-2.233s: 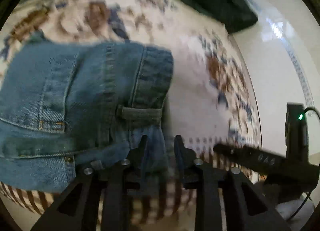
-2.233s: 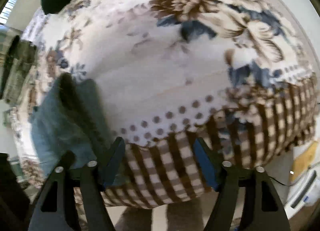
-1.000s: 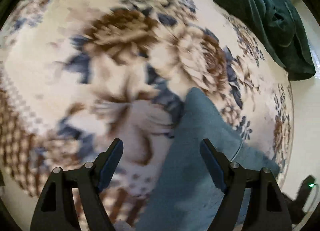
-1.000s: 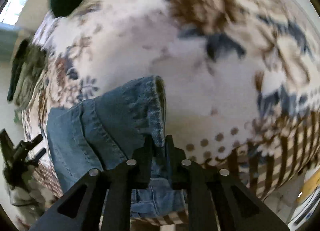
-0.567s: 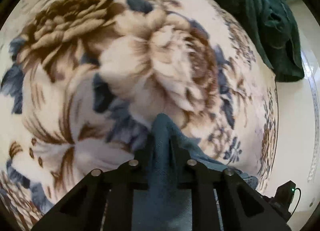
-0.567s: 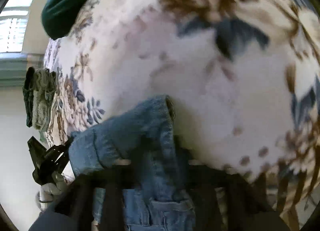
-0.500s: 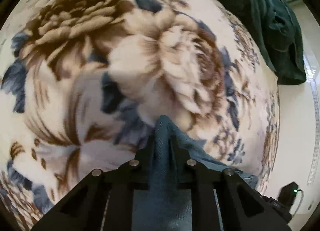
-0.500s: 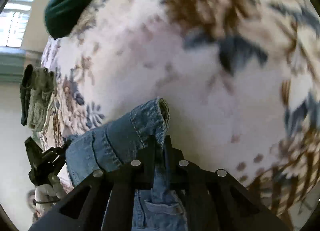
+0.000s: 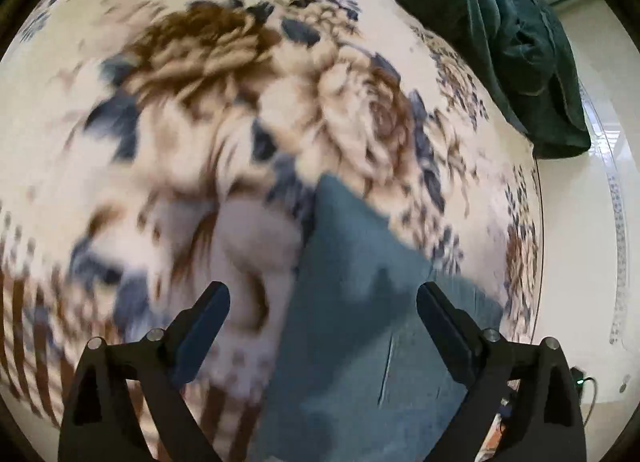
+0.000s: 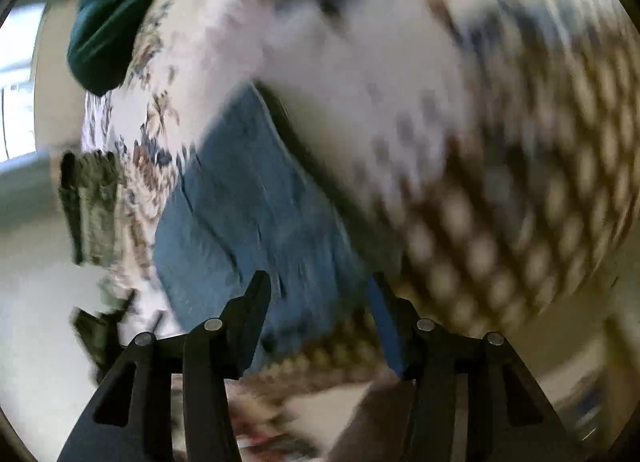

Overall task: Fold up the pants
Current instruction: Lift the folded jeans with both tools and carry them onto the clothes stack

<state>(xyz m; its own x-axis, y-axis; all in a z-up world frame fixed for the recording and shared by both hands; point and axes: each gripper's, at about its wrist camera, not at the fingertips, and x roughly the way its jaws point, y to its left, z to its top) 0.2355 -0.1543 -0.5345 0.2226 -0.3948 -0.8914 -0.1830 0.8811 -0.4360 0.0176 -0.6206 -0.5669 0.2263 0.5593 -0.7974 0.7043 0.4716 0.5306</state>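
The blue denim pants (image 9: 352,326) lie folded flat on the floral blanket (image 9: 168,134). In the left wrist view my left gripper (image 9: 323,304) is open and empty, its jaws wide apart just above the near corner of the denim. In the right wrist view the pants (image 10: 256,214) show as a blurred blue slab. My right gripper (image 10: 320,294) is open and empty over the denim's near edge. Both views are motion-blurred.
A dark green garment (image 9: 500,42) lies at the far right of the bed; it also shows in the right wrist view (image 10: 108,10). Olive folded clothes (image 10: 92,202) sit at the left. The blanket's checked border (image 10: 520,202) hangs over the bed edge.
Both grippers have opened and let go of the denim, which now lies flat on the blanket. Both have pulled back a little, with the right wrist view swinging sharply.
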